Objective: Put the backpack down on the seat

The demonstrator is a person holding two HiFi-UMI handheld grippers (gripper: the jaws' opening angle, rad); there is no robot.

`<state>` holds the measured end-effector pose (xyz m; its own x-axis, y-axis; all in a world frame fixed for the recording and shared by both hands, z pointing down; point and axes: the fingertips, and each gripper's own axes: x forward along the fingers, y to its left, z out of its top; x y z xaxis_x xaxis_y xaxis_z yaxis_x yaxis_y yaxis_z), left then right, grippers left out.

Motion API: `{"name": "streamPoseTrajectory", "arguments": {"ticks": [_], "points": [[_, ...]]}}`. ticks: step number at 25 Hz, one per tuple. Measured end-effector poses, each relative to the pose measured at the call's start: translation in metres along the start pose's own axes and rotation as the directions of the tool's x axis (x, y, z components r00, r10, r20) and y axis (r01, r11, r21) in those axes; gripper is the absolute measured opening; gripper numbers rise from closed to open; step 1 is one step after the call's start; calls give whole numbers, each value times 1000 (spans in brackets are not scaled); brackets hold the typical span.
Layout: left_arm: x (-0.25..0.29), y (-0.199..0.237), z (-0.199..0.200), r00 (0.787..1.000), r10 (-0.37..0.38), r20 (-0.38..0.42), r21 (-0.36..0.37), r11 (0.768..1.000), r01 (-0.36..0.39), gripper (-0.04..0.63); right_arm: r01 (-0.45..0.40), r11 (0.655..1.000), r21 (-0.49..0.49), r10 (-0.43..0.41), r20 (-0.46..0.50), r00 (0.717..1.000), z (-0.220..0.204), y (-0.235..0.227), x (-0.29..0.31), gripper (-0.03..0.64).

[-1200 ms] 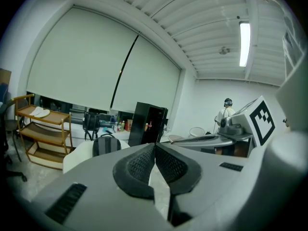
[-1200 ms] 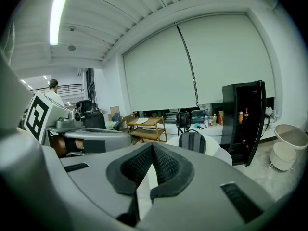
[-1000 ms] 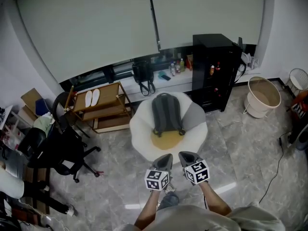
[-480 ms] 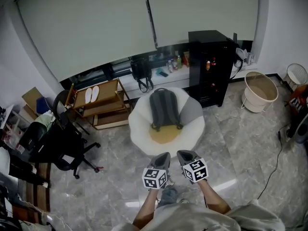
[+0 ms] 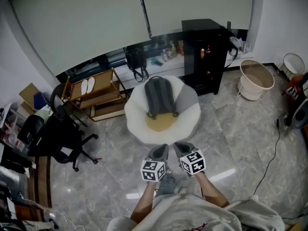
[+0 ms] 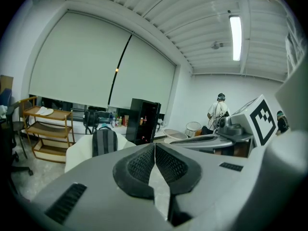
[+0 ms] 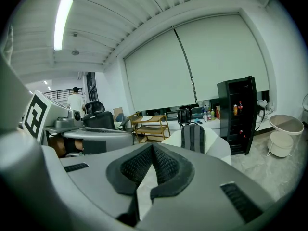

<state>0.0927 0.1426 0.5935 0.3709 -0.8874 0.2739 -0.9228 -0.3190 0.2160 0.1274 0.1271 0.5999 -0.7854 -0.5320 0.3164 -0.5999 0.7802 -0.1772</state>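
Grey backpack (image 5: 159,96) stands upright against the backrest of the white round padded armchair (image 5: 136,124), its lower end meeting the tan seat cushion (image 5: 161,125). Left claw (image 5: 160,150) and right claw (image 5: 181,147) sit side by side over the grey marble floor (image 5: 110,177), just short of the armchair's front edge and apart from the backpack. Both claws are clenched, pads meeting, nothing between them. A tall black cabinet (image 5: 204,52) stands right of the armchair, a wooden shelf rack (image 5: 98,100) left of it, and a black office chair (image 5: 57,141) farther left. A beige round basket (image 5: 255,78) sits beyond the cabinet.
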Motion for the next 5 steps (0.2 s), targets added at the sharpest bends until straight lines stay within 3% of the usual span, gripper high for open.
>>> {"name": "streamPoseTrajectory", "arguments": {"ticks": [5], "points": [[-3,-15,-7,1000,-7,-2,-6,1000,7,32,5,1000,-1,-5,8,1000,0,0,-10,28]]}}
